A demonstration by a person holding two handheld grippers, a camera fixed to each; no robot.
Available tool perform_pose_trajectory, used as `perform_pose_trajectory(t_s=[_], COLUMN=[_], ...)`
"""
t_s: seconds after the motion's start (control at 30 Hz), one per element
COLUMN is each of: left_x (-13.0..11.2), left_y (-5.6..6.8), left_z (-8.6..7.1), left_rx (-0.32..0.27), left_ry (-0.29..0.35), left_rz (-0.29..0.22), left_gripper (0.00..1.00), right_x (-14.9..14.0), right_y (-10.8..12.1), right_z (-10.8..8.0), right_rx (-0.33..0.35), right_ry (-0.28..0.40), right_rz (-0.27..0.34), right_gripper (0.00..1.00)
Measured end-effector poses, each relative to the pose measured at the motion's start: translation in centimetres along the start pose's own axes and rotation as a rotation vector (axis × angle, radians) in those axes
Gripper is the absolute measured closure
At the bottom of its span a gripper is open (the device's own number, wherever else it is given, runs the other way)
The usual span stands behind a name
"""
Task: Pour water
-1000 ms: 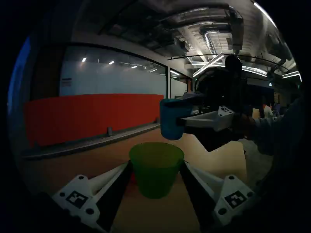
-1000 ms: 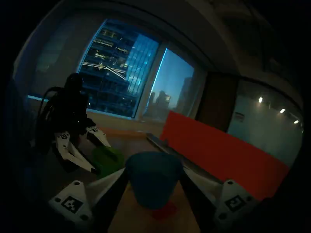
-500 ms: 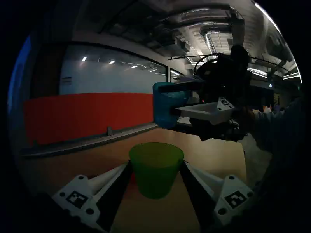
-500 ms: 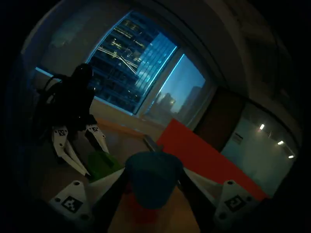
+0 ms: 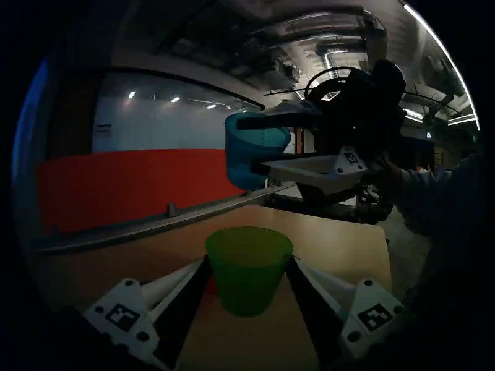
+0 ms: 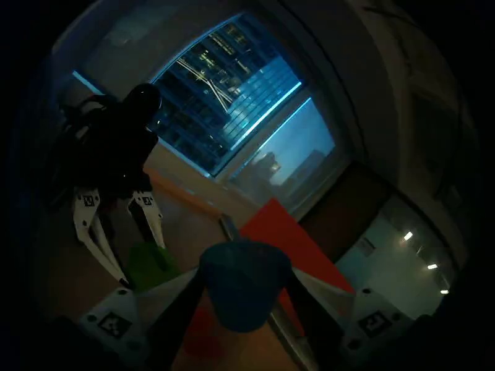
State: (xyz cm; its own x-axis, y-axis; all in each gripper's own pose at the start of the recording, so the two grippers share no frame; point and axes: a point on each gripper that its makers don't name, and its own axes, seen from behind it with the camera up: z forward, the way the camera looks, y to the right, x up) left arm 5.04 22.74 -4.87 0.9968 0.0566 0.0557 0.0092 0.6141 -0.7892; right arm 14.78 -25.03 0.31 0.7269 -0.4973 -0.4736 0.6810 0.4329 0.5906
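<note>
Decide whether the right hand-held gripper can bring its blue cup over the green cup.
Probably yes: the right hand-held gripper holds the blue cup higher than the green cup, with open air between them.

White gripper fingers (image 5: 158, 287), black-and-white square markers (image 5: 121, 316), black housing (image 5: 365, 102), looped cables (image 5: 317, 80).

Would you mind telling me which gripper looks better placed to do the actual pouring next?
Right. The right gripper holds the blue cup raised and tilted, higher than the green cup. The left gripper holds the green cup upright and lower, over the table, suited to receiving.
</note>
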Motion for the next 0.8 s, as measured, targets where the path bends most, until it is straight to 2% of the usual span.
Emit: perform_pose_trajectory(t_s=[0.3, 0.8], left_x=[0.1, 0.9], left_y=[0.4, 0.7], left_z=[0.2, 0.2], left_rx=[-0.008, -0.019], left_ry=[0.002, 0.020], left_rz=[0.003, -0.007], left_gripper=[0.15, 0.15], right_x=[0.4, 1.2], right_y=[1.2, 2.1], right_z=[0.9, 1.7], right_rx=[-0.022, -0.045], right_ry=[-0.013, -0.021], right_rz=[-0.130, -0.272], right_gripper=[0.10, 0.10])
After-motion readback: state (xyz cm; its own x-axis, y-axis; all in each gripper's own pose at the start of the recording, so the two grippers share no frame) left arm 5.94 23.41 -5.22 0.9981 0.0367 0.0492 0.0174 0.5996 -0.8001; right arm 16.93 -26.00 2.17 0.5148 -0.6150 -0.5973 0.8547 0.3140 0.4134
